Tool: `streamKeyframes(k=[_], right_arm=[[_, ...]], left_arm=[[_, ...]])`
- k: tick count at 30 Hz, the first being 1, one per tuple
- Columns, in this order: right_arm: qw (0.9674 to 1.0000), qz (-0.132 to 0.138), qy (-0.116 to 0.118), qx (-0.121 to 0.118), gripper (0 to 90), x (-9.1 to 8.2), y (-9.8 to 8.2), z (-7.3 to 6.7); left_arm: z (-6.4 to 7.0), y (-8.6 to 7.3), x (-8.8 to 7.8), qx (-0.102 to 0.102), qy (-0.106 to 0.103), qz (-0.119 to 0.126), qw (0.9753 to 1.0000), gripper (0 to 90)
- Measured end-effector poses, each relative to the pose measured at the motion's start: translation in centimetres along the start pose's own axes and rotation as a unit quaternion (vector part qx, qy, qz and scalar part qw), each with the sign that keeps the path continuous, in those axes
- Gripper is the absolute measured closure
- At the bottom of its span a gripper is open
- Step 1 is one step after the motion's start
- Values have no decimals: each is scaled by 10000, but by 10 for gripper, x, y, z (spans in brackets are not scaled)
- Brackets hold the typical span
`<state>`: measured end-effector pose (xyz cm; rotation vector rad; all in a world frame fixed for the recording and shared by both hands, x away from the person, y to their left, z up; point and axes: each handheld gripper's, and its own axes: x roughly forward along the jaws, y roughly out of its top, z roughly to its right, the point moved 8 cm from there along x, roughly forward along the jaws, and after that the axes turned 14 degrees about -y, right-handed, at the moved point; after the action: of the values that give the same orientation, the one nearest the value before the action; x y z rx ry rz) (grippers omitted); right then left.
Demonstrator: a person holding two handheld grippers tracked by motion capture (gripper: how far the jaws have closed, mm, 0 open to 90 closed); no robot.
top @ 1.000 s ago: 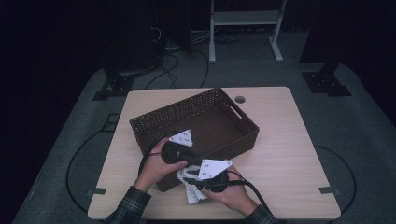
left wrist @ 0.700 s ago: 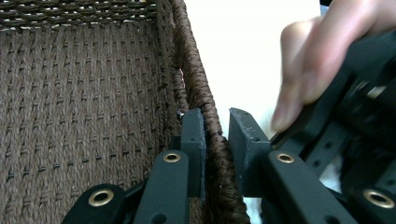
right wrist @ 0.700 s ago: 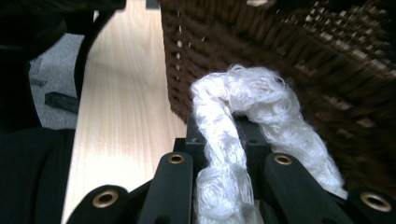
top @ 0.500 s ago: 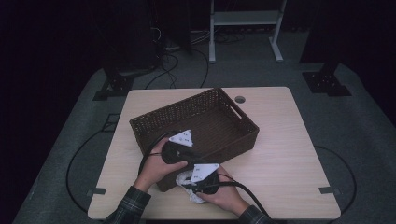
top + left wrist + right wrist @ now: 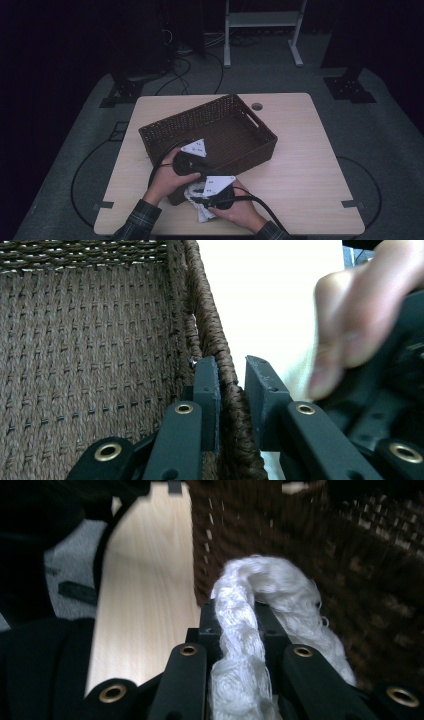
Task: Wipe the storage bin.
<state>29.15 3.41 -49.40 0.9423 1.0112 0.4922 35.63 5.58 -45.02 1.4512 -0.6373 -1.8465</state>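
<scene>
White cloth (image 5: 250, 630) is clamped between the jaws of the right gripper (image 5: 239, 622), low in the middle of the high view, just beside the near wall of the brown wicker basket (image 5: 250, 125). Basket rim is pinched between the jaws of the left gripper (image 5: 232, 390), one jaw inside the wall, one outside. Basket is seen at the centre of the wooden table (image 5: 310, 165).

White cloth (image 5: 200, 207) mostly hidden under right gripper (image 5: 216, 190); basket (image 5: 350, 555) blurred.
</scene>
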Motion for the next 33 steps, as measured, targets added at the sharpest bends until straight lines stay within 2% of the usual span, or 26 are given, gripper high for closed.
streamKeyframes(k=[8, 12, 22, 25, 33], right_arm=[[9990, 410, 62, -139, 777, -15, 28, -8], [9985, 494, 91, -221, 777, -15, 36, -13], [9992, 183, 135, -323, 779, 14, 15, -22], [9995, 91, 165, -272, 779, 20, 8, -23], [9988, -216, 189, -384, 779, 32, -12, -26]], left_arm=[[0, 0, 0, -1, -10, 39, 10000, 756], [0, 0, 0, 1, -8, 12, 10000, 757], [0, 0, 0, -3, -7, 12, 10000, 756], [0, 0, 0, -4, -12, 15, 10000, 756], [0, 0, 0, 2, -14, 2, 10000, 756]])
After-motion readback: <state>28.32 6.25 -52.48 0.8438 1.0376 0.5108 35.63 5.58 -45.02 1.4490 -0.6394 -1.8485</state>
